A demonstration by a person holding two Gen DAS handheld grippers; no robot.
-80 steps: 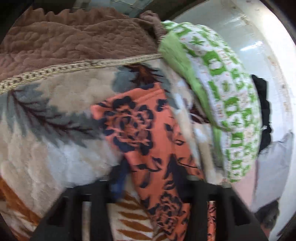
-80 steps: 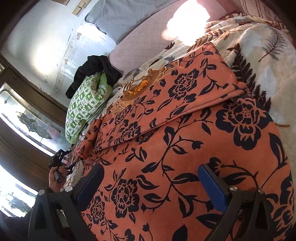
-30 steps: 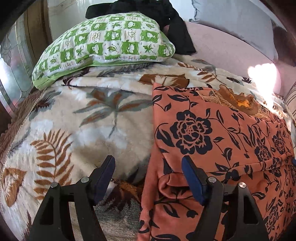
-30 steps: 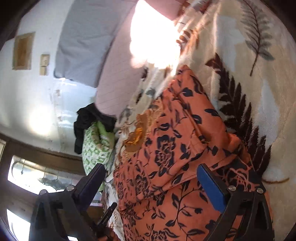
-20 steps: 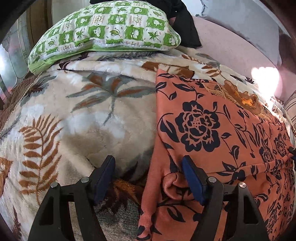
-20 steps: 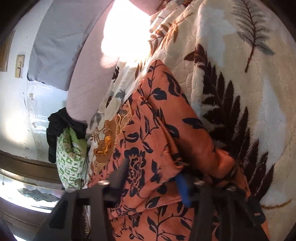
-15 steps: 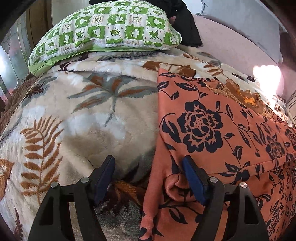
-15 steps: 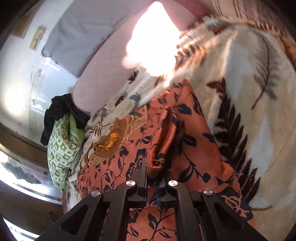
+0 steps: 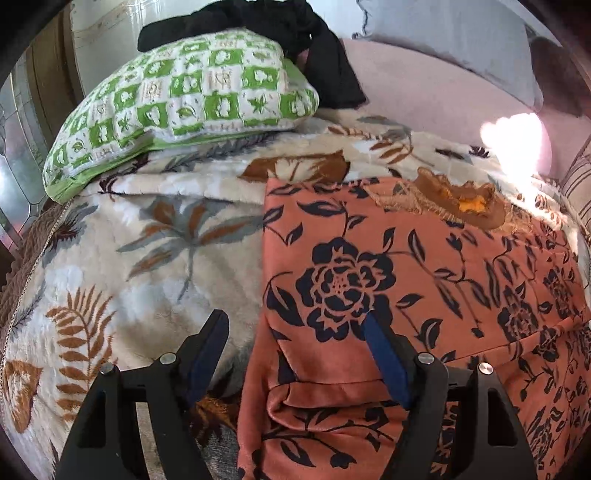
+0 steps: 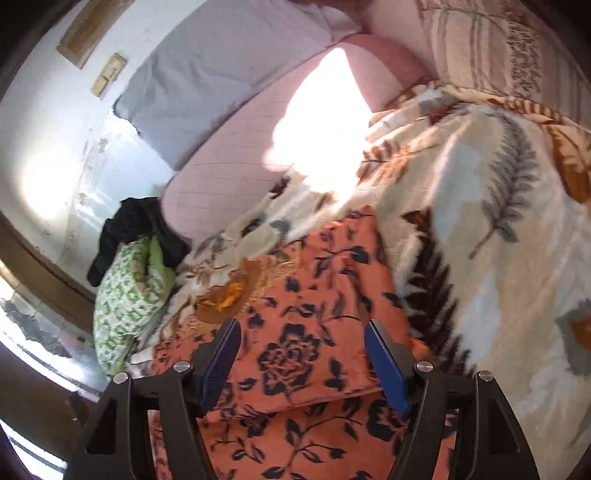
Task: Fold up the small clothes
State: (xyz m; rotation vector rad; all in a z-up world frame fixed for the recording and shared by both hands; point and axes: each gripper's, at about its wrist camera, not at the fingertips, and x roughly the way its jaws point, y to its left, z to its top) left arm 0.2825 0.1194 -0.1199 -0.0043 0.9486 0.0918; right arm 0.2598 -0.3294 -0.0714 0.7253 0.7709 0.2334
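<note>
On the bed, over a cream fleece blanket (image 9: pixel 122 280) printed with fern and leaf shapes, lay the orange garment with dark blue flowers (image 9: pixel 369 280). It was spread flat, with one layer folded over another, so that a folded edge ran across it in both wrist views. Its left side edge was straight and lay on the blanket, and near its top a brown and yellow embroidered patch (image 9: pixel 465 201) was seen.

From the left wrist view, the left hand-held gripper (image 9: pixel 295 350) stood with its blue-padded jaws wide apart. The left edge of the garment was between the jaws, but the pads did not press on it; one finger (image 9: pixel 207 354) was over the blanket and the other over the orange cloth.

From the right wrist view, the right hand-held gripper (image 10: pixel 301 358) was over the garment (image 10: pixel 295 354) at its other end. Its jaws were opening, and the cloth seen between them lay flat under them; nothing was held by the pads.

Behind the garment, a green and white checked pillow (image 9: pixel 184 107) rested at the head of the bed, with a black piece of clothing (image 9: pixel 295 33) lying partly on it. Beside them were a pale pink quilted cushion (image 10: pixel 236 173) and a grey pillow (image 10: pixel 207 77) against the white wall. A bright sun patch fell on the pink cushion.
</note>
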